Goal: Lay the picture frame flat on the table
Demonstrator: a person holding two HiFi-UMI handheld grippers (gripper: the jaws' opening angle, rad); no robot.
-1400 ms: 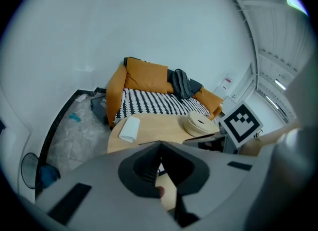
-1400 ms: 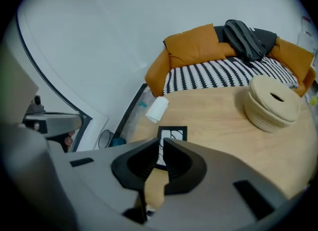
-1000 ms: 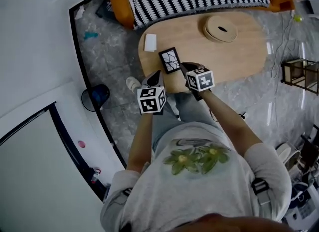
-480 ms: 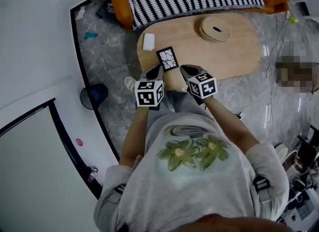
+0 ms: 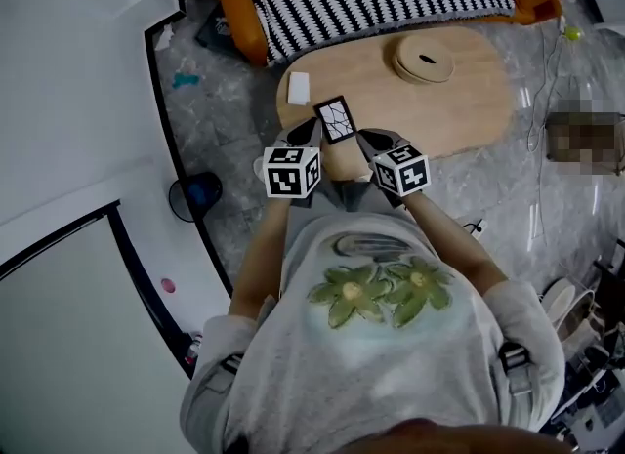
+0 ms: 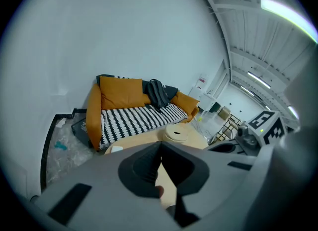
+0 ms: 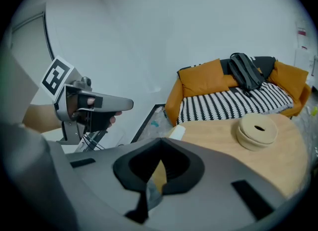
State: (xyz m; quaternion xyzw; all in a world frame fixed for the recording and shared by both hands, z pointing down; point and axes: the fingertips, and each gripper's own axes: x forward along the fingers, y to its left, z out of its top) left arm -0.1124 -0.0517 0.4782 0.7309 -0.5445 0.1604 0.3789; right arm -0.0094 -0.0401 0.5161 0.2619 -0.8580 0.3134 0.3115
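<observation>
At the near-left edge of the counter (image 5: 459,101), a small white block (image 5: 298,88) lies well left of the action. The left gripper (image 5: 306,134) hovers just short of the counter edge. Its fingers (image 6: 144,168) are closed tip to tip with nothing between them. Just right of it, between both grippers and a little ahead, is the picture frame (image 5: 336,118), which has a dark border and a white cracked-line print. It sits near the front edge and is touched by neither gripper. From this steep angle it is unclear whether it is propped up or already flat.

The right gripper (image 5: 369,140) is level with the left, and its fingers (image 7: 176,168) are also pinched together and empty. Further right, a round wooden lidded dish (image 5: 425,57) is well clear.

The frame looks light, thin and stiff. It probably has a glazed front, so it is likely fragile and apt to slide on the smooth wood. The best hold is on the border rails at the top or side, not on the face, and both sets of fingers would need opening first.
</observation>
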